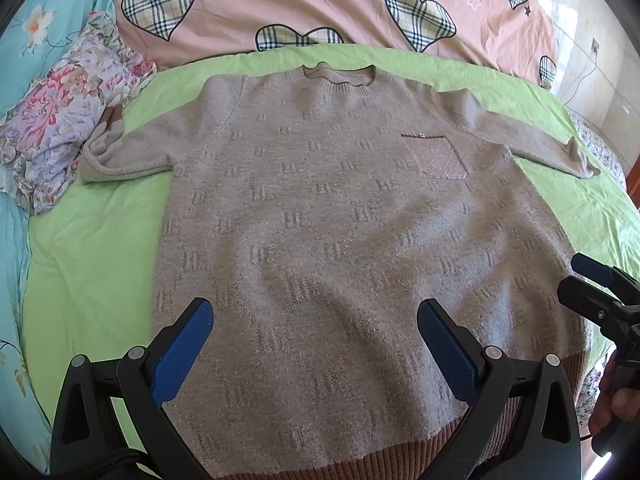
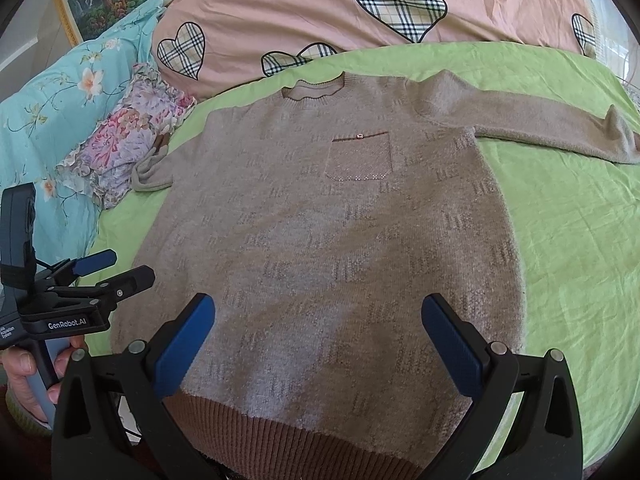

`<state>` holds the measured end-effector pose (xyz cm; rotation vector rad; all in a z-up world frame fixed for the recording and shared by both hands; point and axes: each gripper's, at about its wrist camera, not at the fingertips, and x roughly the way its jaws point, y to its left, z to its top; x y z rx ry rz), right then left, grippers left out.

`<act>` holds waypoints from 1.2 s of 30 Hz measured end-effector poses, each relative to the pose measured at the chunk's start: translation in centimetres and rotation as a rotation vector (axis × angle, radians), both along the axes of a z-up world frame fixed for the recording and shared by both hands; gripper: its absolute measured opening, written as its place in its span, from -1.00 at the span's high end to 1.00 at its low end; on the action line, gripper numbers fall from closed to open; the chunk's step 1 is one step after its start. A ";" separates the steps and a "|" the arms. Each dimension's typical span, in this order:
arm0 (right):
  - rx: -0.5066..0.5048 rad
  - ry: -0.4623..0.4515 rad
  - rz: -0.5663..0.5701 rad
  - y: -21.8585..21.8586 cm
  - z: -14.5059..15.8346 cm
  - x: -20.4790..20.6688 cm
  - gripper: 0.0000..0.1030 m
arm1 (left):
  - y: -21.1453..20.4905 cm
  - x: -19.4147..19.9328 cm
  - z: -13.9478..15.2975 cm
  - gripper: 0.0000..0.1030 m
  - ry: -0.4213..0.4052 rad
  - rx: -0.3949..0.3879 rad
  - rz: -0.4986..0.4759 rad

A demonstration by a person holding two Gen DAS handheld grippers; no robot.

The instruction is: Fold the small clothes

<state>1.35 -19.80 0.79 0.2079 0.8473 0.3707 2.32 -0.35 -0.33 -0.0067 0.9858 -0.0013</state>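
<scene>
A beige knit sweater (image 1: 320, 200) (image 2: 340, 220) with a small chest pocket (image 1: 442, 158) lies flat, face up, on the green sheet (image 1: 88, 264), neck away from me and both sleeves spread out sideways. Its brown ribbed hem (image 2: 280, 428) lies nearest to me. My left gripper (image 1: 314, 312) hovers open above the lower part of the sweater, with nothing between its blue pads. My right gripper (image 2: 318, 308) is open too, above the hem on the right side, and holds nothing. Each gripper shows in the other's view: the right one (image 1: 592, 280) and the left one (image 2: 116, 268).
A floral garment (image 1: 64, 120) lies crumpled at the left, touching the sweater's left cuff. A pink quilt with plaid hearts (image 1: 320, 4) is bunched behind the collar. A turquoise floral cover (image 2: 44, 112) lies at the far left. A hand (image 2: 24, 376) holds the left gripper's handle.
</scene>
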 end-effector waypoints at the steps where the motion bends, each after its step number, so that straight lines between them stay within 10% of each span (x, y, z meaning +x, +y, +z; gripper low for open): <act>1: 0.003 0.001 -0.002 -0.2 -0.1 0.1 -1.00 | -0.1 0.2 -0.1 -0.98 -0.001 -0.001 0.000; 18: 0.105 -0.016 -0.237 -12.5 -0.8 4.8 -0.98 | 1.6 7.0 -0.7 -0.98 0.018 -0.097 0.053; 28: 0.148 -0.045 -0.665 -30.9 -1.5 9.8 -0.17 | 1.3 12.4 0.1 -0.98 -0.033 -0.042 0.087; 36: 0.178 0.065 -0.823 -40.2 -3.9 16.5 -0.05 | -0.1 15.1 -1.1 -0.98 -0.012 -0.020 0.075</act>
